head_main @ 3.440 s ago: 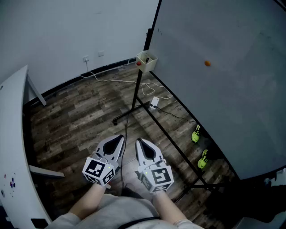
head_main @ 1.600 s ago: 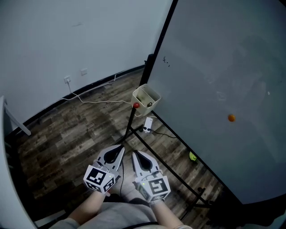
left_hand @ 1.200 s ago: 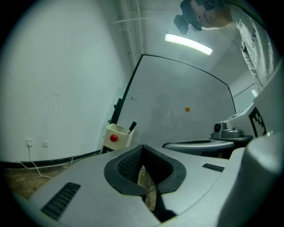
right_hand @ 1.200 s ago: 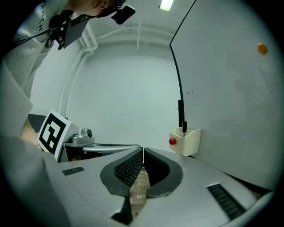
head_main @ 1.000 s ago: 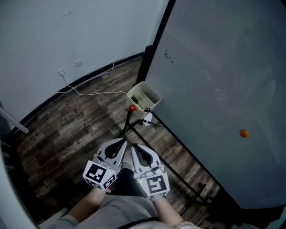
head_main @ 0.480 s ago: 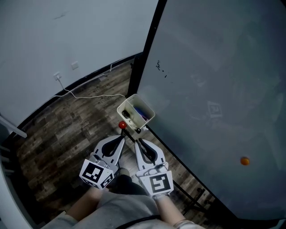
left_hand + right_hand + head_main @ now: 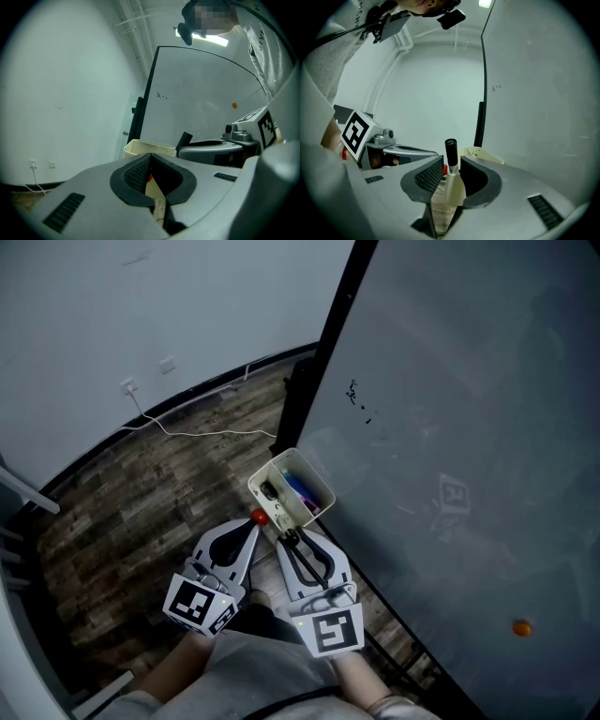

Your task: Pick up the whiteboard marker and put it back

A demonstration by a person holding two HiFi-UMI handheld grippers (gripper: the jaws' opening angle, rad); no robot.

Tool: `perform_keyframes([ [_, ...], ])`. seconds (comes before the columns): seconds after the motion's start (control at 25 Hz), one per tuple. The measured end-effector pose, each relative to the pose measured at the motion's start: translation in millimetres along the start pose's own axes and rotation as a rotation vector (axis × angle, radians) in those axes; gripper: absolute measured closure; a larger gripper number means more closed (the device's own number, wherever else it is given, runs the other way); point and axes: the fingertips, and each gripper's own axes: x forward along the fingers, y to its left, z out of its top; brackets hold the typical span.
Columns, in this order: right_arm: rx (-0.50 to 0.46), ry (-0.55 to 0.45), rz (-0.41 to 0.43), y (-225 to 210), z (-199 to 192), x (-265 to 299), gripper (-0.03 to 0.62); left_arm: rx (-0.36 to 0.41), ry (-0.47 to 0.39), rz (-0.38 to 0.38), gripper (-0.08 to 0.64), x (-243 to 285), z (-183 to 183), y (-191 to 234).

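Now | right gripper: jaws opening around upright white-barrelled, black-capped whiteboard marker | left gripper: jaws together, empty | marker: likely light, stiff, slick (best taken mid-barrel)

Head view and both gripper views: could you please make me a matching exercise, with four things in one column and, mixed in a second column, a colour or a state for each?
Things:
1. marker cap
2. holder box
3. round knob under the box
4. left tongs

Colour or state:
a. red
b. shut, with nothing between them
c. black
d. cream

Right pairs: 1-c, 2-d, 3-a, 4-b.
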Motion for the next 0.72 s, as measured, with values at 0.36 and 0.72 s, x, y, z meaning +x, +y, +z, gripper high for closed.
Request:
perform_keyframes([
  [0.36,0.069,-0.010,-0.056,-5.3,2.3,8.6,0.489,0.006,0.037,-0.083,0.545,16.3,1.2,-3.9],
  [0.72,0.056,0.021,-0.086,-3.5,0.8,12.5,0.503,-0.004,0.058,-0.122,0.545,15.8,0.9,-2.0],
])
